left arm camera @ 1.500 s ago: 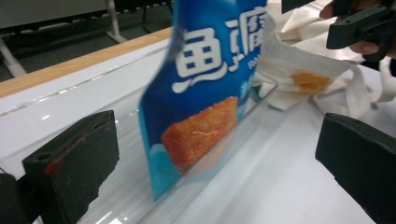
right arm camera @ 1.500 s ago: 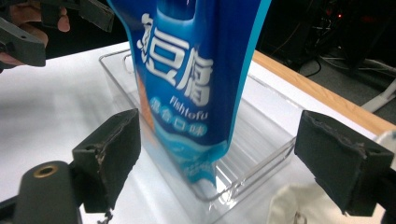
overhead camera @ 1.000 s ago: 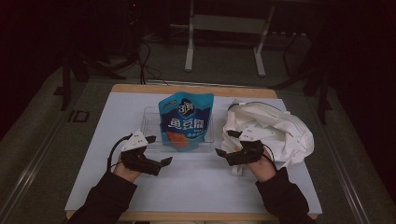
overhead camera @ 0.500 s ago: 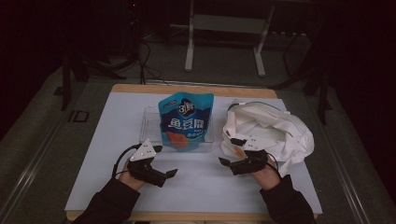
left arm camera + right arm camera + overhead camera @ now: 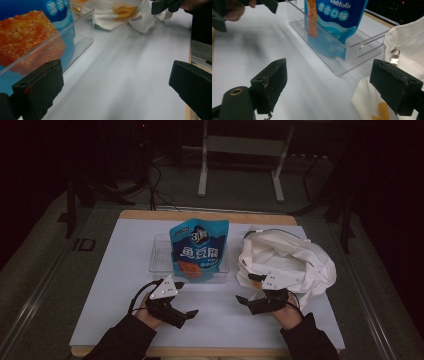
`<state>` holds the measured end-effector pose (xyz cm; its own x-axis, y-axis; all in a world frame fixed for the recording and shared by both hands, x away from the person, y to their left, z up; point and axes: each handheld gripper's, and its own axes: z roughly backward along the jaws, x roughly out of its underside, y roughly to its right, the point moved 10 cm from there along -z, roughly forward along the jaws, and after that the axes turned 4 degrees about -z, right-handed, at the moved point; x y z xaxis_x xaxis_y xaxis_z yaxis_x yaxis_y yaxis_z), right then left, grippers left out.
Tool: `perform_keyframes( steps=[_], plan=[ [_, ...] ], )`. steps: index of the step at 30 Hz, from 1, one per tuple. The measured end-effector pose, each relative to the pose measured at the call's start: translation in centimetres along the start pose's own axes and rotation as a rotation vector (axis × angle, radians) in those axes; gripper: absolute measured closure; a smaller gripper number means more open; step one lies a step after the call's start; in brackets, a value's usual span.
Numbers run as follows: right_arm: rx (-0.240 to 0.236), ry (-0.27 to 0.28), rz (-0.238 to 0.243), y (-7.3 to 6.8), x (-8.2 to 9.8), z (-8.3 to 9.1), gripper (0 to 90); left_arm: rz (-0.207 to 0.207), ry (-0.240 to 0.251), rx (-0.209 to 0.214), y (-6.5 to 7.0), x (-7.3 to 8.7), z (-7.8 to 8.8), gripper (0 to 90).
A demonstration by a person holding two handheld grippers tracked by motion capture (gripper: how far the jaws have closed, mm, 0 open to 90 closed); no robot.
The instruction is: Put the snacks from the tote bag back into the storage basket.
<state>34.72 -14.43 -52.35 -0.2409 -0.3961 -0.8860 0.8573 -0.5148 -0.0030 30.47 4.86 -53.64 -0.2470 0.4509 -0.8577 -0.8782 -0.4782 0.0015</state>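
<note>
Left hand-held gripper [image 5: 186, 306] released, empty; snack pouch [image 5: 198, 249] in clear tray [image 5: 161, 255] ahead. Right hand-held gripper [image 5: 246, 290] released, empty; white bag [image 5: 295, 261] just beside.

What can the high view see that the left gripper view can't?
High view: the whole table, both dark sleeves and a metal stand behind. Left gripper view: the left tongs from close, black jaws wide apart, and the orange food picture through the clear tray wall. Both: blue snack bag, clear tray, white cloth bag, right tongs.
</note>
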Motion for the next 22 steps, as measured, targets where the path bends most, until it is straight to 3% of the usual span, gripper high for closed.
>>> perform_keyframes(
  steps=[3, 22],
  plan=[
    [-0.016, 0.023, 0.027, -0.32, 0.12, 0.43, 14.5, -0.006, 0.0, 0.009, 0.34, -0.05, -0.21, 0.0],
    [-0.016, 0.043, 0.016, -0.25, 0.8, 0.87, 14.2, -0.024, -0.002, 0.032, 0.95, 0.26, -0.95, 0.0]
  ],
)
